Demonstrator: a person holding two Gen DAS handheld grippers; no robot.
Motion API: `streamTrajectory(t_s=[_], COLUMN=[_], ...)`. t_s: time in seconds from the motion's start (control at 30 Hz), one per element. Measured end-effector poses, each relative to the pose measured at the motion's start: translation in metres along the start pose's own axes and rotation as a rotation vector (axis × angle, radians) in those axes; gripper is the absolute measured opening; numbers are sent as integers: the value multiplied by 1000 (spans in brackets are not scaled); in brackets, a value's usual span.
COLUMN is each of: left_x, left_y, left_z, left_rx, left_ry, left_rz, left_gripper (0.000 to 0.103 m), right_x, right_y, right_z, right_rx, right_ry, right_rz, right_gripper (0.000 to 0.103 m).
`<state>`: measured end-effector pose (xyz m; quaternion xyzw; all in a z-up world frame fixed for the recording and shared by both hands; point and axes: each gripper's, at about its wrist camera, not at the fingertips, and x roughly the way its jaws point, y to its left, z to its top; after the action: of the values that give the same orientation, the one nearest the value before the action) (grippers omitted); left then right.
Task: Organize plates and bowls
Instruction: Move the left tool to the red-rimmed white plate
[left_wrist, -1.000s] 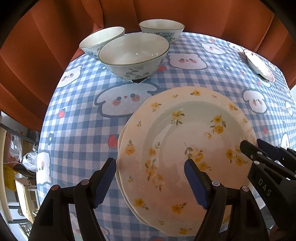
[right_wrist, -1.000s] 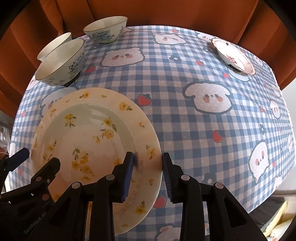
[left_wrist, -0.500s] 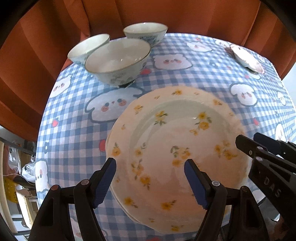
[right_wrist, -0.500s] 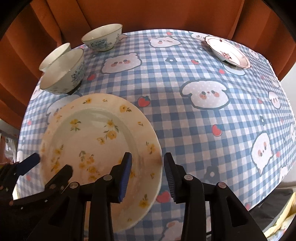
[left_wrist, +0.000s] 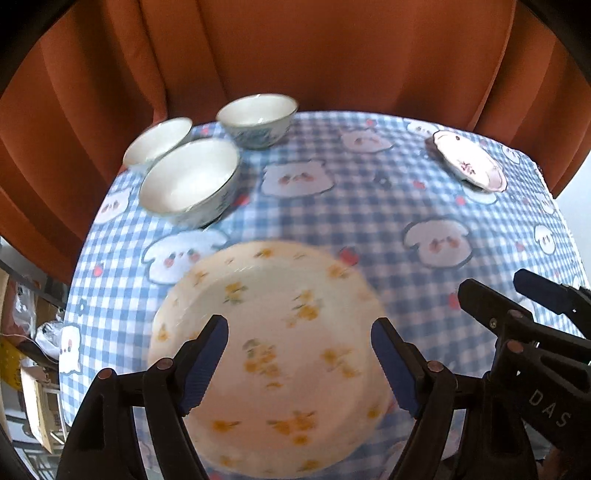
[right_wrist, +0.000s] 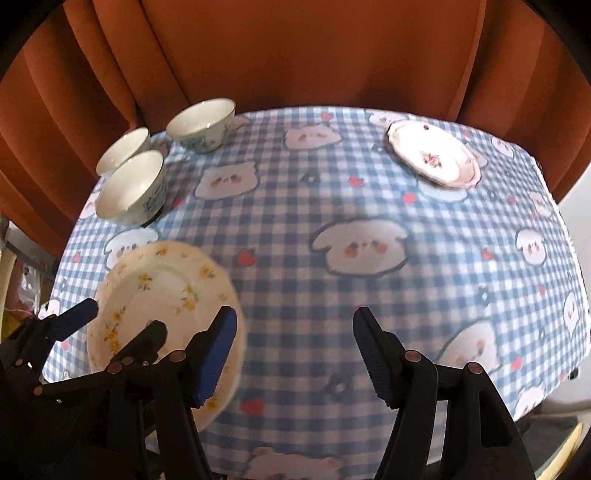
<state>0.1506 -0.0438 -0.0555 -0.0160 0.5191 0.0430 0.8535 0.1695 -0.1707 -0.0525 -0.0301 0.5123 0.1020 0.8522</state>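
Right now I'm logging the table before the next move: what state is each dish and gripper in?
Yellow-flower plate: flat on the tablecloth, released.
Three bowls: upright, empty, unstacked.
Pink-flower plate: alone at far right.
Left gripper: open, jaws opening, holding nothing.
Right gripper: open, jaws opening, holding nothing.

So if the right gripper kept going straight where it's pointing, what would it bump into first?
Probably just the blue checked tablecloth. The right gripper, jaws opening with nothing between them, points beside the yellow-flowered plate, though depth is hard to judge.
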Motion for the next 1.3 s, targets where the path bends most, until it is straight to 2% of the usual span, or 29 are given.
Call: streamTrajectory(t_s=[0.23, 0.5, 0.7, 0.87, 0.97, 1.13, 1.3], left_x=[-1, 15, 29, 42, 52, 75, 104], left_y=[-52, -123, -163, -186, -200, -216, -224], left_z=[22, 50, 75, 102, 119, 149, 172], left_rx=[-19, -31, -34, -48, -50, -54, -74], left_ry=[-22, -38, -51, -51, -54, -58, -55], left_rz=[2, -1, 56, 64, 79, 65, 97], left_gripper=[81, 81, 81, 81, 81, 81, 81], right_x=[-10, -7, 5, 18, 27, 44, 69], right_y=[-56, -124, -167, -194, -208, -227, -248], right_z=[23, 44, 66, 90, 107, 134, 157], right_rx=[-21, -21, -36, -53, -33, -23, 12], right_ry=[-27, -36, -48, -55, -60, -75, -80], right_rz=[-1, -11, -16, -29, -30, -22, 20], right_gripper=[69, 69, 71, 73, 88, 89, 88])
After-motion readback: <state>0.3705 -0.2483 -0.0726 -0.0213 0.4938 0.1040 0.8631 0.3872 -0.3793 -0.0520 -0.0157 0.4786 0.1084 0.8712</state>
